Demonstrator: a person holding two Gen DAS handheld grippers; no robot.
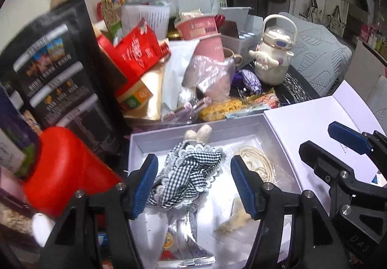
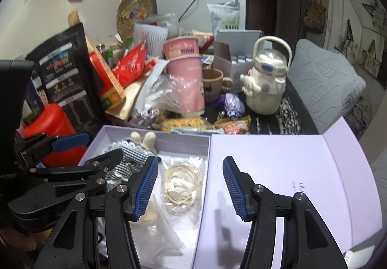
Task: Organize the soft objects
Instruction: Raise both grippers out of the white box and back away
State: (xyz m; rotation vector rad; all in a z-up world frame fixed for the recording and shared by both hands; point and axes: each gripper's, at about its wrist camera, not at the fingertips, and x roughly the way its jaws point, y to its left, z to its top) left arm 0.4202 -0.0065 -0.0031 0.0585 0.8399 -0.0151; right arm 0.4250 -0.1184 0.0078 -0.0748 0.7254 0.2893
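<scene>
A shallow pale-lilac box (image 1: 135, 145) lies open on the cluttered surface, its hinged lid (image 2: 278, 160) folded flat to the right. Inside, at the far left, lies a soft doll (image 1: 191, 167): two cream plush feet poke from a rumpled black-and-white gingham dress edged in scalloped lace; its head is hidden. Beside it, in the box's right half, a clear crinkly bag holds a coil (image 2: 181, 184) of cream cord or bands; which, I cannot tell. Nearer the camera lie a silvery foil sachet (image 1: 186, 244), partly cut off, and a pale yellowish lump (image 1: 235, 218) too blurred to identify. The left claw (image 1: 193, 184) hangs above the doll with its ribbed blue pads apart, touching nothing. The right claw (image 2: 189, 186) is open as well and empty, poised over the seam between box and lid. Behind the box, a heap: a pink tub (image 2: 181, 50) stacked on a pink cup (image 2: 187, 83), a brown mug (image 2: 214, 84), a glossy cream character bottle (image 2: 264, 80) with a loop handle, crumpled plastic, red packets, snack wrappers. A red rounded container (image 1: 65, 167) at the left is blurred.
</scene>
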